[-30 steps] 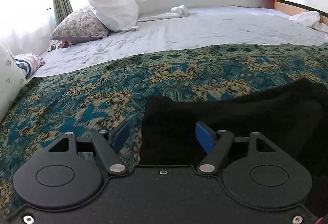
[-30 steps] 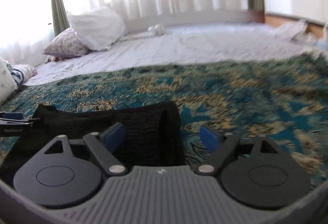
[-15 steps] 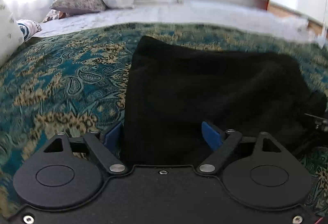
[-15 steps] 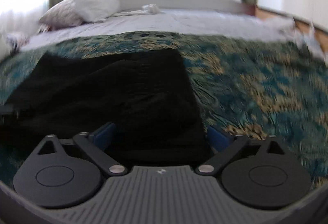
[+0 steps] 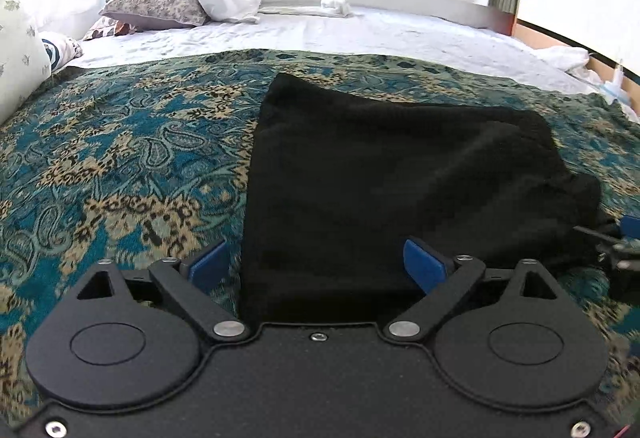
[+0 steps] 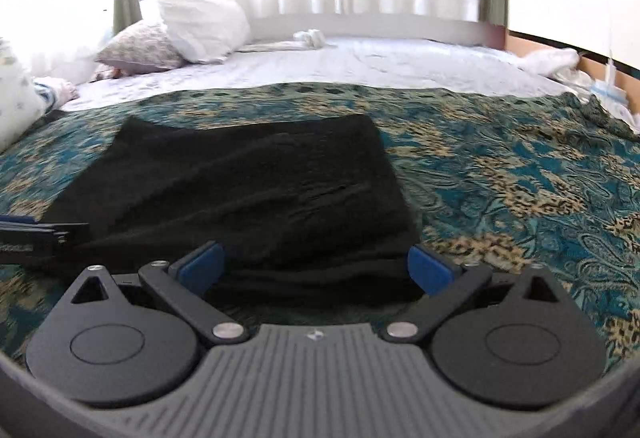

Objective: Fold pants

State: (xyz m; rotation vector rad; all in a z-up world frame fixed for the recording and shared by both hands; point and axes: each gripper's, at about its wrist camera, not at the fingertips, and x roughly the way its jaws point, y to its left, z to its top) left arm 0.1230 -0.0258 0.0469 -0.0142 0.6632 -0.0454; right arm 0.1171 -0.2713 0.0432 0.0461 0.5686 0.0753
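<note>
**No legible writing in either view**

The only lettering sits at the left edge of the right wrist view, on the black side of the left claw (image 6: 38,234): a short pale line of print near the bottom of that bar, too small and blurred to make out. A small pale emblem on the grey ribbed housing of the right claw (image 6: 316,270), at lower centre, is a mark and not letters.
</note>
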